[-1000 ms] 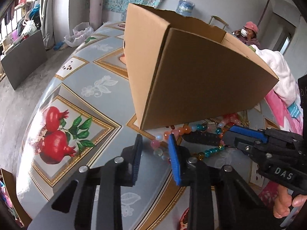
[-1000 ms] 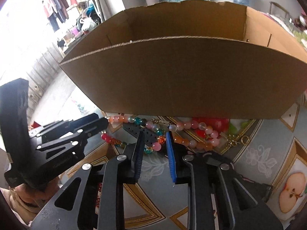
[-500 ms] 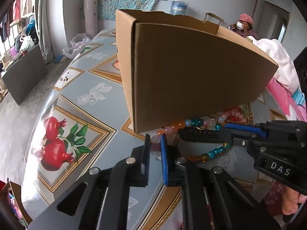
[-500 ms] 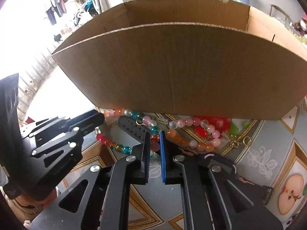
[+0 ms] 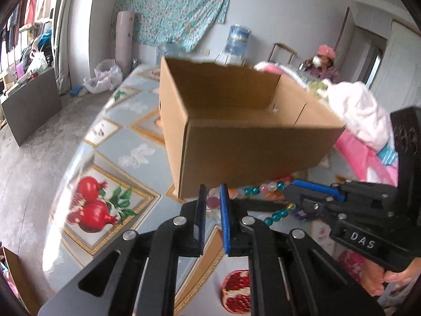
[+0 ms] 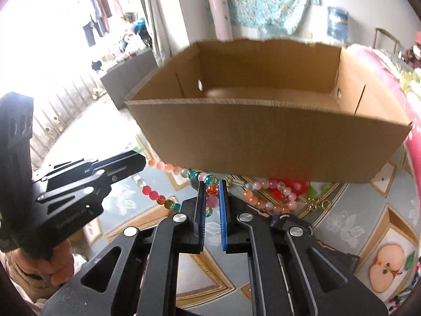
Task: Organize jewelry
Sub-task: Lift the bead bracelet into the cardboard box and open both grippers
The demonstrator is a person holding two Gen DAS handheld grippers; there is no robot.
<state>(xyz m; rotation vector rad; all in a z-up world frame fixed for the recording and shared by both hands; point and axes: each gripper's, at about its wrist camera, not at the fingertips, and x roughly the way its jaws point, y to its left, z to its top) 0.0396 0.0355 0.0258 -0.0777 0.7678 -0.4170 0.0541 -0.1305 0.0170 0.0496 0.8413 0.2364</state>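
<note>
A bead necklace of pink, orange, teal and red beads hangs between my two grippers, lifted off the table in front of an open cardboard box. My right gripper is shut on its beads. My left gripper is shut on pink beads at the necklace's other end. The box stands just behind both grippers, and what I can see of its inside looks bare. More beads and a gold chain lie on the table under the box's front wall.
The table has a blue-grey cloth with fruit pictures. Pink and white fabric is piled at the right of the box. A person in a pink hat sits behind. The floor drops off at the left.
Both grippers closed on the necklace, then rose, lifting it off the table. The box rim now sits lower in view and its inside shows.
</note>
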